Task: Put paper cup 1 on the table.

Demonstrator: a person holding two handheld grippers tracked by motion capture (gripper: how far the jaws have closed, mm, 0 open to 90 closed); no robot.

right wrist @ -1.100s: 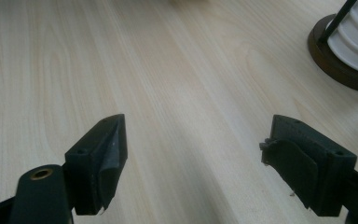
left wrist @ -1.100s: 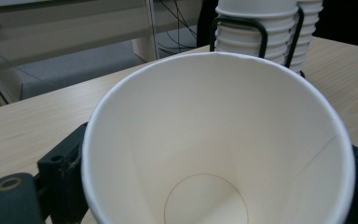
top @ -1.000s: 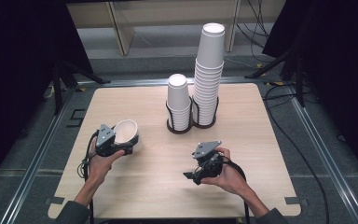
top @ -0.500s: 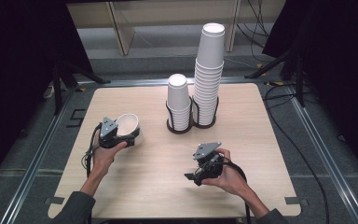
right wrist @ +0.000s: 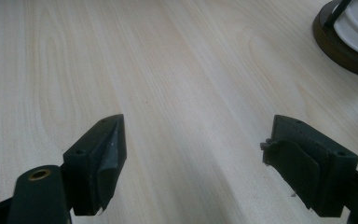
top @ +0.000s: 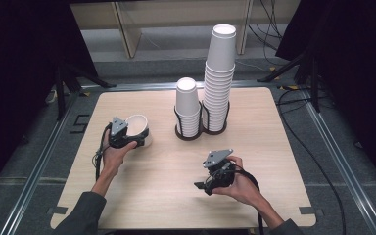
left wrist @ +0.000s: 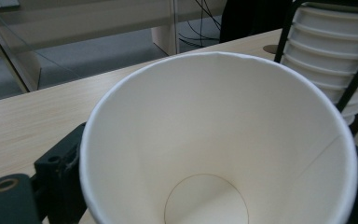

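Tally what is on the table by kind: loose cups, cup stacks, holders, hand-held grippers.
Loose paper cup: 1
Cup stacks: 2, short stack and tall stack
Black wire holder: 1
Hand-held grippers: 2, left hand-held gripper and right hand-held gripper
Total: 6

The pale wood-grain surface [top: 142,196] has rounded corners and sits inside a grey metal frame. Toward its far edge, about midway across, stands a dark round-based wire holder [top: 214,128] with two rings side by side. The left ring carries a short stack of white paper cups [top: 186,105], the right ring a much taller stack of white paper cups [top: 220,73]. Left of the holder, well apart from it, a single white paper cup [top: 139,128] appears to rest low on the wood, mouth up.
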